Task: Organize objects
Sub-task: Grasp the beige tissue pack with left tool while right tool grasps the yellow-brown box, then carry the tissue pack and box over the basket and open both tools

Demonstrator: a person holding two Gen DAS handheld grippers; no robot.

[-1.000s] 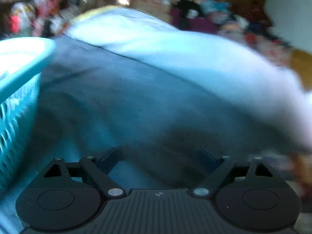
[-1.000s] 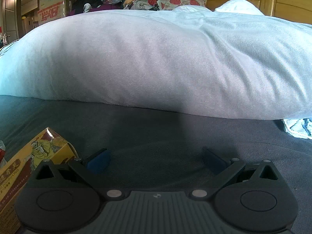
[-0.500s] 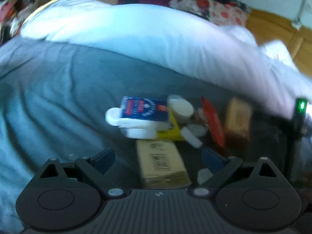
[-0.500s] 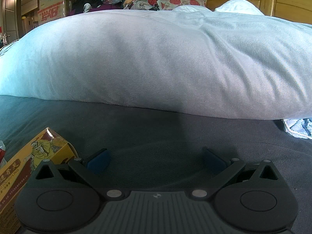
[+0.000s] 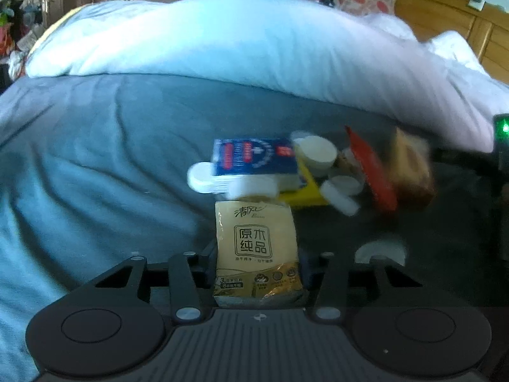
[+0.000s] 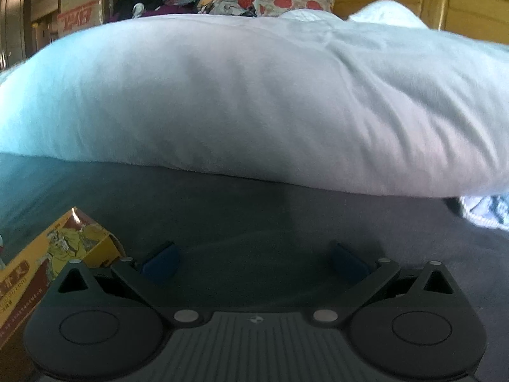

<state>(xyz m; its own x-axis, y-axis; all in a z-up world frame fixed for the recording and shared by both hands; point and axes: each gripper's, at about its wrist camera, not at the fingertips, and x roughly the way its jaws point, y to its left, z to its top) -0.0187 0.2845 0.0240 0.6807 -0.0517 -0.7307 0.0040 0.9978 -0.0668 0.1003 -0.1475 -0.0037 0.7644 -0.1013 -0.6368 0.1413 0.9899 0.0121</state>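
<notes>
Swinging away from the teal basket, my left gripper (image 5: 257, 273) is now closing its narrowed fingers around the tissue pack (image 5: 257, 251), whose long axis is running straight ahead, in line with the fingers; it is lying mid-bed, just nearer than the cluttered pile (image 5: 305, 172). My right gripper (image 6: 254, 261) is idling wide open and empty, the yellow box (image 6: 54, 254) sitting at its left.
</notes>
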